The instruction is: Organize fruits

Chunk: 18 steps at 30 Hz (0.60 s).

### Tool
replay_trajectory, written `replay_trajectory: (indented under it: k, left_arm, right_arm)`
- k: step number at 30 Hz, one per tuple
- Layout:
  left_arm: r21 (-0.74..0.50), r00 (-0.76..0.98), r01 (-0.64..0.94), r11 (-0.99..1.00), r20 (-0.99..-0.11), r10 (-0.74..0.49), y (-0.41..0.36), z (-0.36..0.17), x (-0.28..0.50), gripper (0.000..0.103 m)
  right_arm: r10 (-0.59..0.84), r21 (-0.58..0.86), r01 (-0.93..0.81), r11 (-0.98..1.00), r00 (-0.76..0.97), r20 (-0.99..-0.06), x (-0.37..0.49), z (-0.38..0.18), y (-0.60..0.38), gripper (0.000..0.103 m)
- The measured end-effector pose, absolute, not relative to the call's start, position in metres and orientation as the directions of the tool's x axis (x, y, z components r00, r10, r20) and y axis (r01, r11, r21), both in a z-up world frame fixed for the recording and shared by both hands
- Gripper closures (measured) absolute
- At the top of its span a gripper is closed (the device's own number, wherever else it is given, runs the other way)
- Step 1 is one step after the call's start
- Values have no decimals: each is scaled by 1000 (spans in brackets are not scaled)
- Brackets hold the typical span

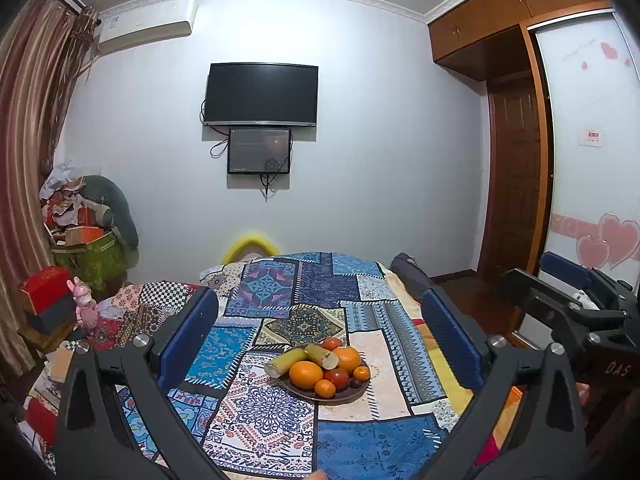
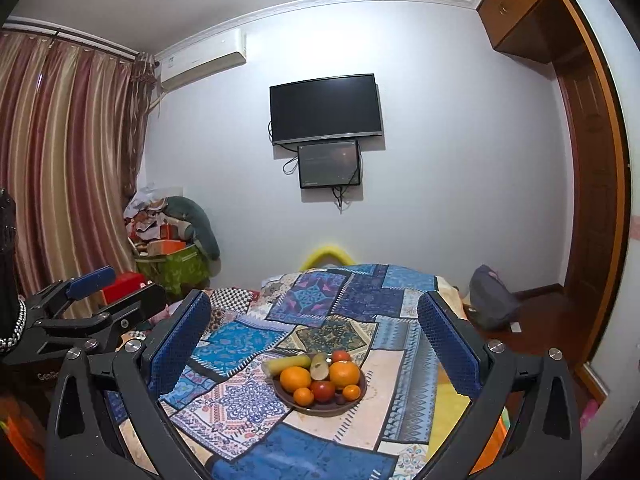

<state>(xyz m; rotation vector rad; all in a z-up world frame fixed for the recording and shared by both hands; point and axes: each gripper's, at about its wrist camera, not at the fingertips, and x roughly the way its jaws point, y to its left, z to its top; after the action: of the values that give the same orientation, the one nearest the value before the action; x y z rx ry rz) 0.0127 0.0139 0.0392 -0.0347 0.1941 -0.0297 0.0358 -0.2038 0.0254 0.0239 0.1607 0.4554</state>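
I hold my left claw and my right claw up over the bed, both wide apart and holding nothing, so I can look at the fruit first. The brown plate sits in the middle of the patchwork blanket, between my fingers in both views. It holds two big oranges, small oranges, red fruits and two pale green sticks, all piled up touching.

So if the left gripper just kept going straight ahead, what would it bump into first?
Probably the plate of fruit on the patchwork cloth. The left gripper is open, empty, and aimed that way, with nothing between. It may hit the near oranges first, though depth is hard to judge.
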Motion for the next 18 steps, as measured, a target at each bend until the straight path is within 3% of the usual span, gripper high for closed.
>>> replay_trajectory:
  k: [18]
  left_arm:
    - [-35,975,47,998,-217,-54,10,36,19,0]
  right_arm:
    - [432,68,-427,902,889,-153,38,27,-206,0]
